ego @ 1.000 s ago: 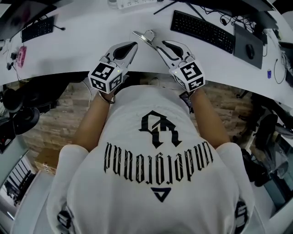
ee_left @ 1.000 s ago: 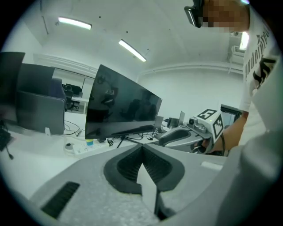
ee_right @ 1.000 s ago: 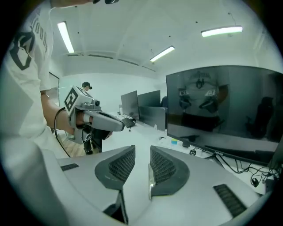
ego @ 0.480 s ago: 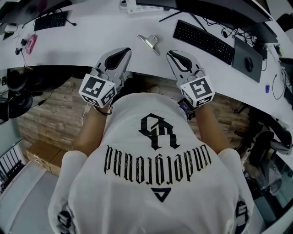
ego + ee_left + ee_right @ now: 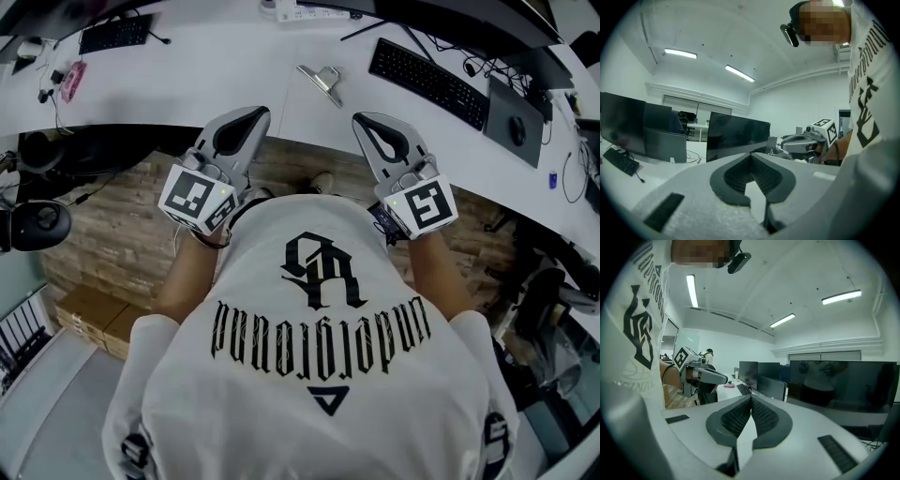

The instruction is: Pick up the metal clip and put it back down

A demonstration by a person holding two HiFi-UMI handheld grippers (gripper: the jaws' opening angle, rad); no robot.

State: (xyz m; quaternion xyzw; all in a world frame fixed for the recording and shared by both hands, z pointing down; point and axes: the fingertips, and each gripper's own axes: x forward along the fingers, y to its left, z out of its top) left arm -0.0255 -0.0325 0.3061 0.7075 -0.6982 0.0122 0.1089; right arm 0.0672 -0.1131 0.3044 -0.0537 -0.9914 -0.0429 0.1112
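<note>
Metal clip lies on the white counter, ahead of my tools and well apart from them. My left hand-held gripper and right hand-held gripper are closed on nothing. I judge the task done.

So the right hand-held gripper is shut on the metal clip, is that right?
Not quite. The right hand-held gripper is shut, but on nothing. The clip lies on the desk, ahead of it and untouched, as the head view shows.
</note>
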